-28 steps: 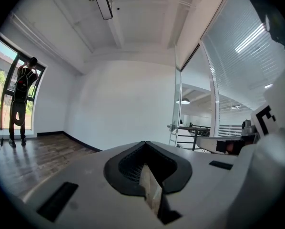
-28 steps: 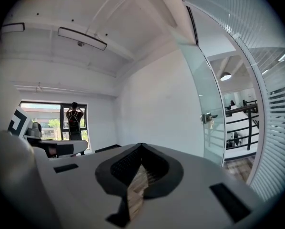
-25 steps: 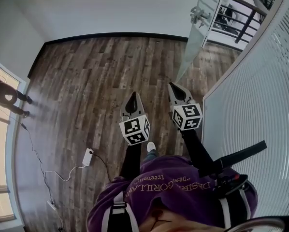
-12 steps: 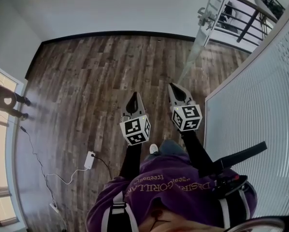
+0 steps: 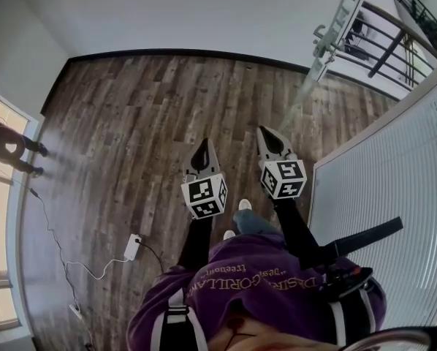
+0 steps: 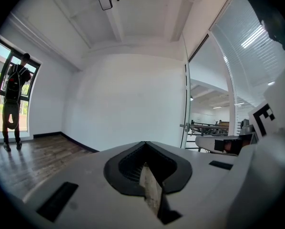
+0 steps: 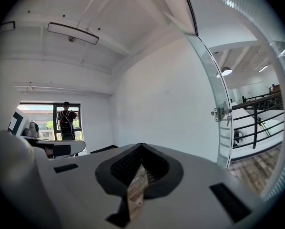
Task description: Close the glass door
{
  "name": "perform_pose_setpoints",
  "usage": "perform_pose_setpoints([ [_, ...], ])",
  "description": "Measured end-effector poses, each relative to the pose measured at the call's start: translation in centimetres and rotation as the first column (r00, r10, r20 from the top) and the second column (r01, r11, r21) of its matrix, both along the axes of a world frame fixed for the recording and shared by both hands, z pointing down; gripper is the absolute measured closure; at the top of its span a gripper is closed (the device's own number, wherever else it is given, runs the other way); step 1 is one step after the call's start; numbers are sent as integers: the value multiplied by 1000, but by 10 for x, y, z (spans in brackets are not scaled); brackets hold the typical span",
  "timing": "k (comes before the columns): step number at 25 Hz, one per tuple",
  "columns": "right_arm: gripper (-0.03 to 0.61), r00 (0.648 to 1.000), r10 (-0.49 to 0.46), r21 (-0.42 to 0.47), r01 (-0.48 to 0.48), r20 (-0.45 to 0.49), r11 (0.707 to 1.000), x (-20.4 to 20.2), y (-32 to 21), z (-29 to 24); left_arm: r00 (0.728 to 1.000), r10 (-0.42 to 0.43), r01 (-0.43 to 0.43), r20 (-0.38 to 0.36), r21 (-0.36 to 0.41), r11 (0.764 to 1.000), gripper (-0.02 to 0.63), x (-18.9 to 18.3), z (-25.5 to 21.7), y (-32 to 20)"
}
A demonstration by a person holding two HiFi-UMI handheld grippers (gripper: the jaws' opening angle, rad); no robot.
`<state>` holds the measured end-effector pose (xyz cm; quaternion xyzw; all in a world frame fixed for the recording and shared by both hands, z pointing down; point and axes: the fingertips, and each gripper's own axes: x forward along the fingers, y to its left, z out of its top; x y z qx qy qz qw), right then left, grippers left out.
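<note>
The glass door stands swung open at the upper right of the head view, its metal handle on the near edge. It also shows in the left gripper view, where the door and handle are ahead to the right, and in the right gripper view as the door with its handle. My left gripper and right gripper are held side by side over the wood floor, well short of the door. Both are shut and empty, the left gripper and right gripper pointing about level.
A ribbed translucent wall runs along the right. Beyond the door is a dark railing. A person stands at the window on the left. A white power adapter and its cable lie on the floor behind my left arm.
I have walked forward with both grippers held out. The door and its handle have shifted right and up in the head view, and the adapter has slid back. Both grippers stay shut.
</note>
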<state>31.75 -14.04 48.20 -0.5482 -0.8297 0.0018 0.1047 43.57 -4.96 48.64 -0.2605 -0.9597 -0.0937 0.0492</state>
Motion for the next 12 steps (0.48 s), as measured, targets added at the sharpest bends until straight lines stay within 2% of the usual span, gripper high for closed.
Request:
perform_pose_setpoints([
  [5,588,999,-37,-5,37,12,999,-38,38,-12,1000,-17,17,17,-14,1000,612,-43,-16,33],
  [12,588,998,-57,11,57,6,998,-85,61,-7,999,-38,38,2,14,999,612,-84,-6,53],
])
